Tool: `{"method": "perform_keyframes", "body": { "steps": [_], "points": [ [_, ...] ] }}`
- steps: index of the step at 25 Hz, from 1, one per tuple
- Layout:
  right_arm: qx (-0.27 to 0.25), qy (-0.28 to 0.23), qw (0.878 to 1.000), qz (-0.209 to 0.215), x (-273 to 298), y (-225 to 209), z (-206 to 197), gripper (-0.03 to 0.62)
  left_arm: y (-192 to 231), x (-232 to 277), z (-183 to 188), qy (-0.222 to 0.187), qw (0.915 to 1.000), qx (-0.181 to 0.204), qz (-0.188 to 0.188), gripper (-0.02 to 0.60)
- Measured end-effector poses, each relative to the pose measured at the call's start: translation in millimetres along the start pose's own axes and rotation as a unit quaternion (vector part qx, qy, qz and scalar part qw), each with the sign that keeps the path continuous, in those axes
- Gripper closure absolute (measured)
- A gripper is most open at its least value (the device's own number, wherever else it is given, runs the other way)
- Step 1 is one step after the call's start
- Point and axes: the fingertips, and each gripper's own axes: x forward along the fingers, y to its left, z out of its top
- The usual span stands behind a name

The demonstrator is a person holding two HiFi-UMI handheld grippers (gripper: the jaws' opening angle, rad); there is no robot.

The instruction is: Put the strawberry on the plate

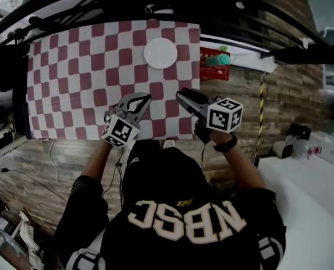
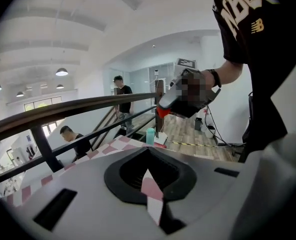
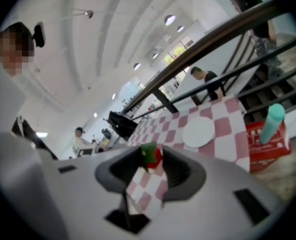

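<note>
Gripping strawberry [image 3: 152, 155] in right tool [image 3: 149, 160], seemingly over cloth [image 1: 82, 66], plate [image 1: 160, 53] apart.

Head view looks down; all 3 views share checkered cloth [image 1: 76, 72].

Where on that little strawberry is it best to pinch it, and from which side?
Pinch the red body across its rounded flanks, not the leafy green cap, which would probably slip or tear. Approach so one jaw lands on each side of the widest part. The right gripper shows this: the strawberry sits between its jaw tips.
</note>
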Motion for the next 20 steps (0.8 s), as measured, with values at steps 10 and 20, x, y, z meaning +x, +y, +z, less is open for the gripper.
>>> {"method": "perform_keyframes", "body": {
  "steps": [10, 20],
  "points": [
    [-0.14, 0.084, 0.983, -0.088, 115, -110, 37, 0.447, 60, 74, -49, 0.024, 0.998, 0.003, -0.058, 0.566],
    [-0.35, 0.154, 0.915, -0.128, 198, -170, 23, 0.447, 65, 103, -70, 0.024, 0.9973, -0.029, -0.063, 0.566]
  ]
}}
